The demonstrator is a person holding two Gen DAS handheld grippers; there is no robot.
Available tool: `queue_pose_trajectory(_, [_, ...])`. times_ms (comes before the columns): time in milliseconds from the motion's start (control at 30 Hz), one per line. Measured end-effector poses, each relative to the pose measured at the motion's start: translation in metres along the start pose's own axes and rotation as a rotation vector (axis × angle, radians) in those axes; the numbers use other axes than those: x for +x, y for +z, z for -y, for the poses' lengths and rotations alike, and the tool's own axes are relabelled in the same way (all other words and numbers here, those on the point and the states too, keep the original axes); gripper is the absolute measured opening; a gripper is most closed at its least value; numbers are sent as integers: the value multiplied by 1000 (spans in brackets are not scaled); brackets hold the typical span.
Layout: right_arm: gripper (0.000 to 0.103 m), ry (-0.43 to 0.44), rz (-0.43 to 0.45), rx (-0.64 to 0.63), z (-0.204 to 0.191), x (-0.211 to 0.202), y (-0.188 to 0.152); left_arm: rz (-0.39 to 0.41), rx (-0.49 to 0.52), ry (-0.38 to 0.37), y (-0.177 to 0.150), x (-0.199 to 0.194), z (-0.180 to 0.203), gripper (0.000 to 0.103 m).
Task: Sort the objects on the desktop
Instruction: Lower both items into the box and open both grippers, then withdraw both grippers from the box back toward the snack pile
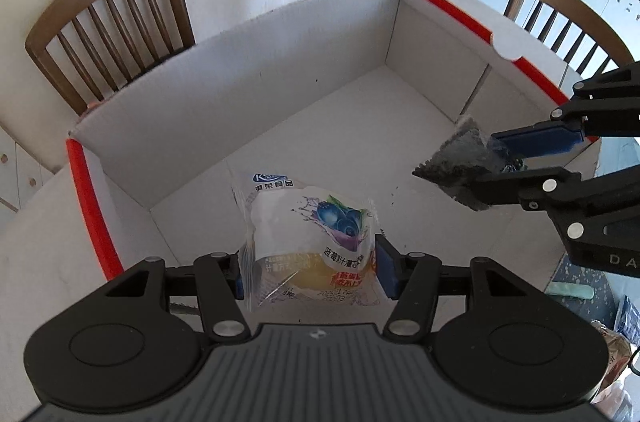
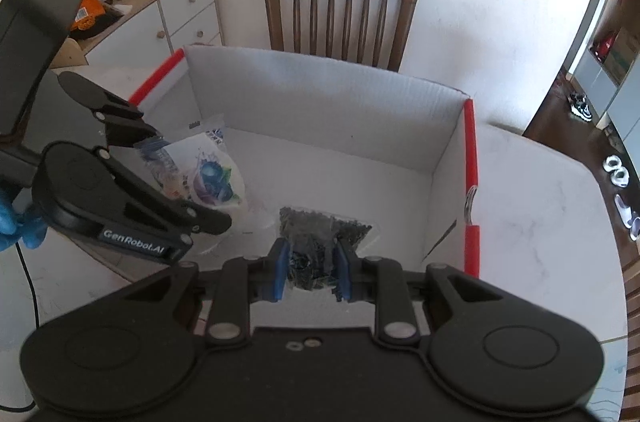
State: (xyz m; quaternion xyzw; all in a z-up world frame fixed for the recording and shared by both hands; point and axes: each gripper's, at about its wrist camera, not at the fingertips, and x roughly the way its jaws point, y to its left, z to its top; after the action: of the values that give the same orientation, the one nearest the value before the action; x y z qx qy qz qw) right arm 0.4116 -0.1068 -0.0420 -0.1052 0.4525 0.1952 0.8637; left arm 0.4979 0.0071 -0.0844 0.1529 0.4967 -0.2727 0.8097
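**Two packets over the box: let go low and apart**

Both hand-held grippers hang over the open white box (image 1: 248, 70) with red-edged flaps, which sits on the pale tabletop (image 2: 532, 190). The box floor looks bare.

Left hand-held gripper (image 1: 312, 272): jaws partly closed on a clear snack packet (image 1: 308, 234) printed with blueberries. The blue pads press its lower sides; most of the packet sticks out ahead of the jaws, above the near part of the box floor. In the right wrist view it shows at about 9 o'clock from box centre.

Right hand-held gripper (image 2: 310, 272): jaws nearly shut, pinching one end of a clear bag of small dark bits (image 2: 320, 230). The free end pokes forward over the box floor. From the left wrist view this bag hangs at about 3 o'clock, near the box's right wall.

Judgement: the step in hand is the drop into the box, and both loads seem already inside the rim line.

Doing it well:
- Lower each packet close to the floor before letting go; both are light and crinkly and may flutter or slide.
- Keep the grippers apart, one toward 9, one toward 3, so the jaws have room to spread without knocking each other.
- Mind the right wall and its flap near the dark bag.
- Open fully, then lift straight up so film does not cling to a pad.

A person's blue-gloved hand (image 2: 16, 218) grips the left handle.
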Motion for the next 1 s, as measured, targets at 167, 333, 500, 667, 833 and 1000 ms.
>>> queue_pose_trajectory(167, [32, 25, -17, 4, 2, 2, -1, -32, -26, -23, 1, 4, -4, 60])
queue_pose_trajectory(333, [49, 39, 1, 7, 3, -6, -4, -47, -34, -52, 2, 2, -5, 70])
queue_pose_trajectory(500, [55, 52, 28, 12, 6, -20, -6, -12, -38, -27, 5, -9, -2, 90])
queue_pose_trajectory(667, [58, 49, 43, 16, 7, -36, -8, 14, -70, -23, 6, -21, -5, 90])
queue_pose_trajectory(833, [58, 32, 60, 16, 7, -57, -12, 54, -67, -16, 1, -46, 2, 90])
queue_pose_trajectory(1000, [58, 19, 86, 22, 5, -80, -17, 92, -69, 13, -5, -77, 14, 90])
